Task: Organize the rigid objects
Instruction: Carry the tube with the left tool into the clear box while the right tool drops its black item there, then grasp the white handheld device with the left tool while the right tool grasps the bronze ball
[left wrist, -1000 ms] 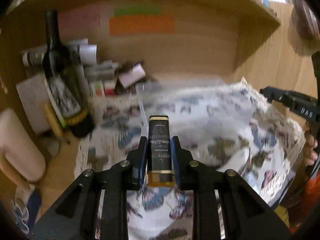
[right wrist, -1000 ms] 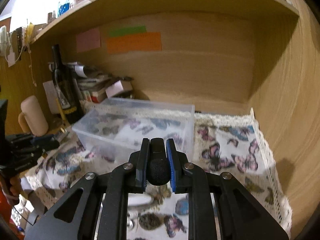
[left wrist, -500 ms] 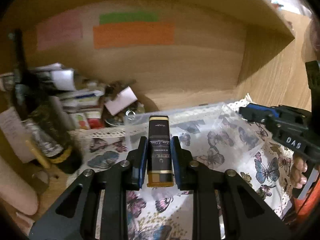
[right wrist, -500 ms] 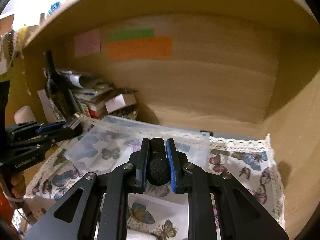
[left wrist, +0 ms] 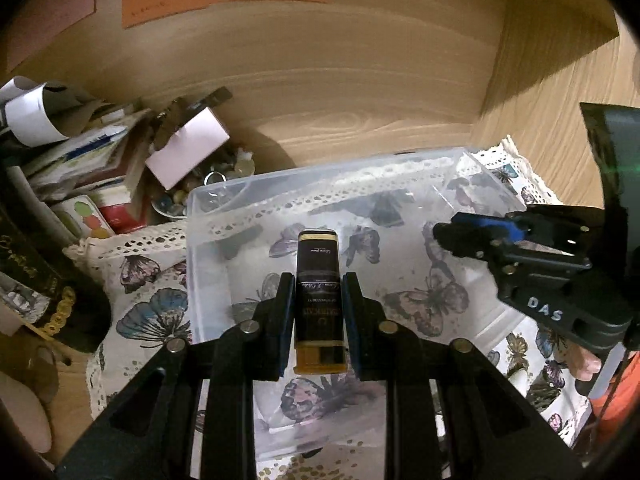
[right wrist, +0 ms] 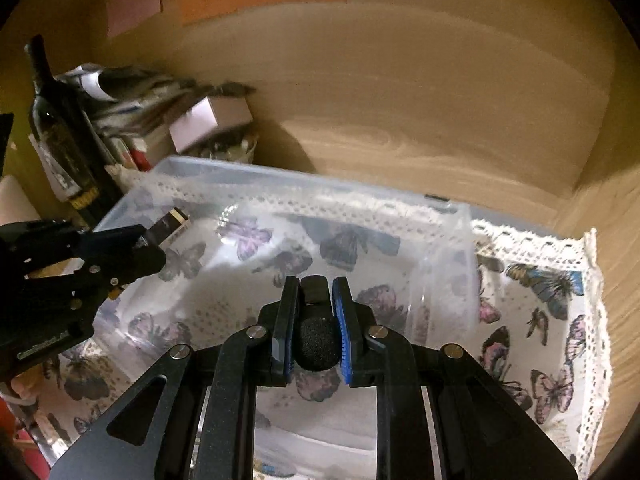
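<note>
My left gripper (left wrist: 318, 280) is shut on a small black and gold bottle (left wrist: 319, 280) and holds it over the near part of a clear plastic bin (left wrist: 224, 194). In the right wrist view the left gripper (right wrist: 148, 244) comes in from the left with the bottle (right wrist: 170, 222) sticking out over the bin's left rim. My right gripper (right wrist: 316, 284) is shut on a black cylindrical object with a foam end (right wrist: 316, 332) and holds it over the bin (right wrist: 304, 190). The right gripper (left wrist: 444, 234) also shows in the left wrist view.
The bin stands on a butterfly-print cloth (right wrist: 552, 284) with a lace edge inside a wooden shelf alcove (left wrist: 360, 92). A dark wine bottle (right wrist: 60, 136), stacked books and papers (left wrist: 80, 152) and a small pink box (left wrist: 186, 152) crowd the left.
Both grippers have moved forward and lower, from in front of the bin to over it. Each keeps hold of its object.
</note>
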Demonstrator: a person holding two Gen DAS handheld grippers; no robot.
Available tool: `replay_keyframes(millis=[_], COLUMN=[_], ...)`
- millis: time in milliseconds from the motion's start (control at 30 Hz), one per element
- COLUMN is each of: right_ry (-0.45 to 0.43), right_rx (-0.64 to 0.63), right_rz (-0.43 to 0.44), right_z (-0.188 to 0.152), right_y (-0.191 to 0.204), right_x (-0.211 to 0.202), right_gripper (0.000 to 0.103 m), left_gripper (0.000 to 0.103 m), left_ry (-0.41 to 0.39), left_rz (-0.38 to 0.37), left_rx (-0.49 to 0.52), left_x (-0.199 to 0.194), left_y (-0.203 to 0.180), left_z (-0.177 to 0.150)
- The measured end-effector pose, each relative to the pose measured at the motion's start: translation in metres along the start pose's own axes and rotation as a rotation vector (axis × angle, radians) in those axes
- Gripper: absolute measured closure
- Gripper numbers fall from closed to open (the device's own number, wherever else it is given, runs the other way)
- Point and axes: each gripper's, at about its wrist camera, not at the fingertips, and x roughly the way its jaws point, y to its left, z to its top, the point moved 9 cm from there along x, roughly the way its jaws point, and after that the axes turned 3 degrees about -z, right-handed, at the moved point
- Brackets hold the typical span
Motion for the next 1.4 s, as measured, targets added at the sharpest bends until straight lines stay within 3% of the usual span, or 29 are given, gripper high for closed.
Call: replay_keyframes(millis=[167,267,300,367,500,667,867,1167,1400], right_ry=[0.022,-0.005,-0.023,-0.050,-0.106,-0.186,-0.223,-0.156,-0.087], right_rx=[-0.008,-0.003,-0.001,0.001,0.021,0.014,-0.005,0.018,0.083], right_rz=[-0.022,-0.034,-0.037,-0.041,-0.036,-0.041,-0.069,-0.080,-0.066], right_z=[-0.003,0.001,0.003,0.007,0.010,0.001,-0.027,-0.088,-0.131], right_y=[0.001,0.000,0.000,-0.001,-0.004,-0.002,0.004,0.003,-0.004], right_x=[0.002,-0.009,-0.015,-0.027,-0.054,-0.090,-0.116,-0.115,-0.108], right_gripper=[0.083,0.057,0.053,0.053,0.043,0.038,0.031,0.029,0.029], left_gripper=[0.080,0.080,0.080,0.073,0.042,0.031,0.020,0.019,0.019], left_ry=[-0.001,-0.010,-0.015,-0.029,-0.085,-0.125,-0.145,-0.050,0.016], left_rz=[0.009,0.011,0.012,0.021,0.041,0.055,0.061,0.009,-0.067], left_rx=[-0.005,-0.016,-0.016,-0.014,-0.013,0.006,0.056,0.092,0.108], left_x=[-0.001,-0.008,-0.011,-0.019,-0.044,-0.072,-0.094,-0.079,-0.059], left_y=[-0.001,-0.001,-0.001,-0.001,-0.003,-0.009,-0.021,-0.045,-0.065], left_z=[0.002,0.002,0.002,0.003,0.000,-0.015,-0.046,-0.106,-0.129])
